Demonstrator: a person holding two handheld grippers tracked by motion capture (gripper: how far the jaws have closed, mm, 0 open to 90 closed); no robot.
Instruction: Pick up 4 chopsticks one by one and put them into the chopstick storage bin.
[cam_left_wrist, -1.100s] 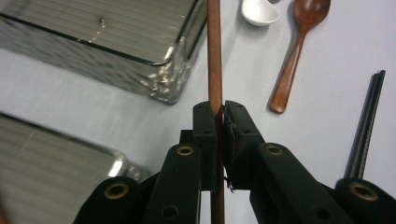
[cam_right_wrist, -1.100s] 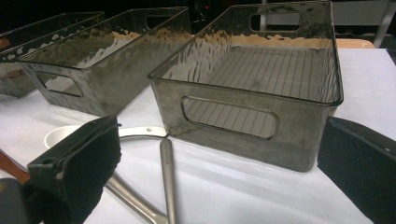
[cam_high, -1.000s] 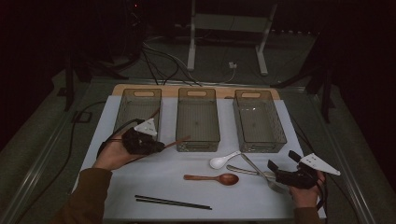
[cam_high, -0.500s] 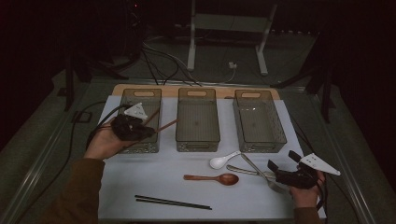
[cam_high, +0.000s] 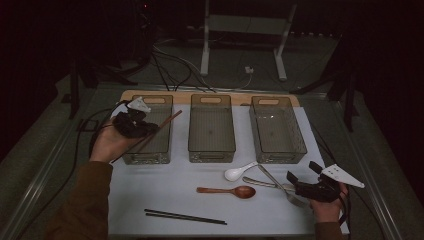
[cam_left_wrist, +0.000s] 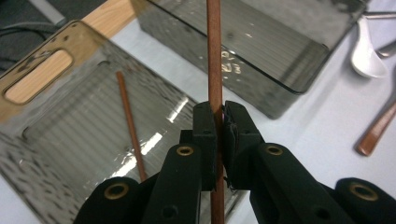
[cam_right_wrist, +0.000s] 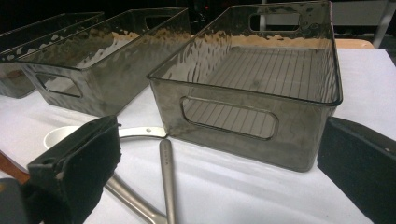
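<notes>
The left gripper (cam_high: 131, 122) hangs over the left bin (cam_high: 131, 159), its jaws pinched tight on a reddish-brown chopstick (cam_high: 166, 122) that slants across the bin's open top, its upper end reaching past the right wall. In the left gripper view a second brown chopstick (cam_left_wrist: 130, 126) lies flat on the bin floor, left of the held stick. The middle bin (cam_high: 211, 150) and the right bin (cam_high: 295, 150) stand side by side, with narrow gaps between their walls. The right gripper (cam_high: 306, 181) rests low by the right edge of the white mat (cam_high: 170, 190), jaws spread wide with nothing between them. Just before it lie two metal utensils (cam_right_wrist: 167, 172), a white spoon (cam_high: 239, 172) and a wooden spoon (cam_high: 227, 190). A pair of black chopsticks (cam_high: 185, 216) lies near the front edge, well apart from the rest.
</notes>
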